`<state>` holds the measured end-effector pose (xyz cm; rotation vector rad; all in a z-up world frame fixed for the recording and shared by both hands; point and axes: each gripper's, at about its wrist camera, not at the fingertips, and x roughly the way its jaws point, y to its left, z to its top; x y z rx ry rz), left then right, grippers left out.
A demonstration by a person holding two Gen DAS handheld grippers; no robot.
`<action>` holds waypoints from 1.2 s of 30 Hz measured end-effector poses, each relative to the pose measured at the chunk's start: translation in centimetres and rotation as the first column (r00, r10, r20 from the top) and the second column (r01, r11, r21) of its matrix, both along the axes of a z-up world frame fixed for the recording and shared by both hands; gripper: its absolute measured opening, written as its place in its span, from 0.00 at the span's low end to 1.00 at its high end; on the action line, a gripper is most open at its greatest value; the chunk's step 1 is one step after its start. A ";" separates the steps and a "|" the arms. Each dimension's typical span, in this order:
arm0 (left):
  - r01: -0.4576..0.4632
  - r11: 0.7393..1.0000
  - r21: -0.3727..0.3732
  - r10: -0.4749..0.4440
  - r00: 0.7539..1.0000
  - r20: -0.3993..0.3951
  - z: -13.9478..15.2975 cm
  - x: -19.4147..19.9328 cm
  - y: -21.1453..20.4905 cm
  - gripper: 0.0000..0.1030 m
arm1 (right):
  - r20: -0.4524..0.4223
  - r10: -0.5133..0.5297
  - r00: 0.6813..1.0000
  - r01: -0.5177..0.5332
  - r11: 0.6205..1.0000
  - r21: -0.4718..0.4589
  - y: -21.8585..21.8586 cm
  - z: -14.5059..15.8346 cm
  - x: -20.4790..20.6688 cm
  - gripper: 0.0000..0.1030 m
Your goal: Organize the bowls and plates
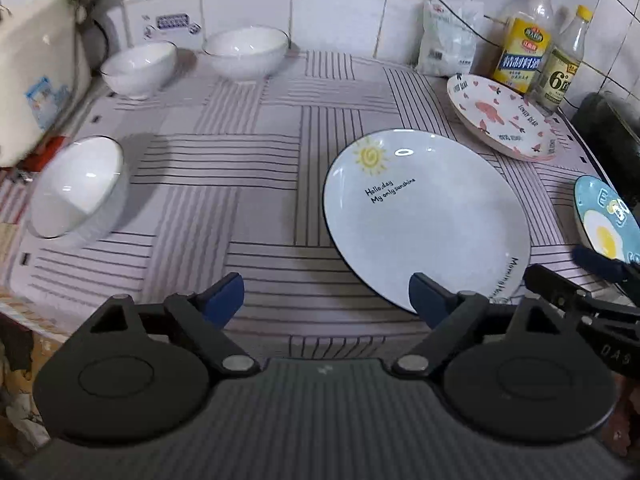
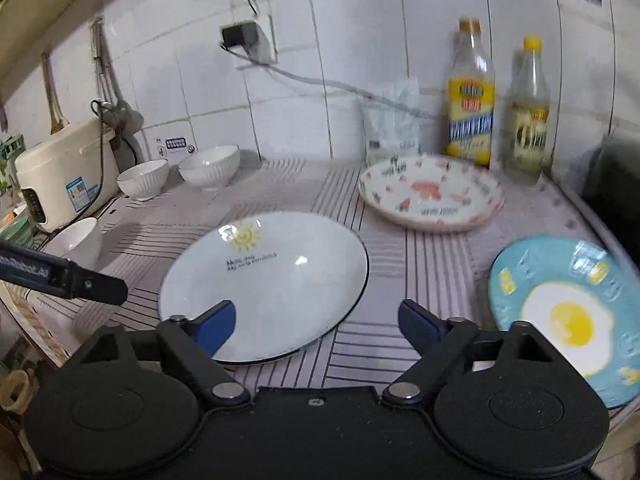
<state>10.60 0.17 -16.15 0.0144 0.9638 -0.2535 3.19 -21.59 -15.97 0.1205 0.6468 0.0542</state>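
A large white plate with a sun drawing [image 1: 428, 216] [image 2: 276, 284] lies in the middle of the striped counter. Behind it to the right sits a pink-patterned plate [image 1: 504, 118] [image 2: 432, 194], and at the right edge a blue plate with a fried-egg picture [image 1: 608, 220] [image 2: 568, 320]. Three white bowls stand to the left: two at the back [image 1: 138, 68] [image 1: 246, 52] [image 2: 143, 179] [image 2: 209, 166] and one nearer [image 1: 76, 188] [image 2: 76, 242]. My left gripper [image 1: 326, 300] is open above the counter's front, beside the sun plate's near rim. My right gripper [image 2: 316, 326] is open over that plate's right rim, nothing between its fingers.
A white rice cooker [image 2: 64, 176] [image 1: 36, 80] stands at the far left. Two yellow-capped bottles [image 1: 524, 36] [image 1: 564, 60] [image 2: 470, 96] [image 2: 528, 116] and a clear bag [image 1: 448, 40] [image 2: 392, 124] stand against the tiled wall. A dark appliance [image 1: 608, 132] sits at the right.
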 end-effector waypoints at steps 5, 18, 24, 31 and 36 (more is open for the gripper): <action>0.014 0.998 -0.067 -0.017 0.999 -0.042 -2.3 1.9 -0.2 0.82 | -0.010 0.014 1.000 -0.013 0.998 0.062 -0.9 -2.4 2.1 0.73; 0.050 0.988 -0.146 -0.065 0.992 -0.104 -4.5 3.8 -0.8 0.30 | -0.104 0.016 0.994 0.004 0.981 0.195 -2.3 -4.3 3.8 0.30; 0.034 0.988 -0.153 -0.050 0.994 -0.099 -4.9 4.1 -1.6 0.26 | -0.118 0.005 0.993 0.028 0.962 0.272 -3.2 -4.9 4.3 0.26; 0.031 0.990 -0.140 -0.045 0.994 -0.101 -4.8 4.3 -1.9 0.26 | -0.122 -0.016 0.992 0.064 0.914 0.400 -4.5 -5.8 4.8 0.26; 0.052 0.991 -0.124 -0.062 0.995 -0.081 -4.7 4.1 -2.0 0.26 | -0.100 -0.017 0.995 0.050 0.939 0.340 -3.6 -5.6 4.6 0.24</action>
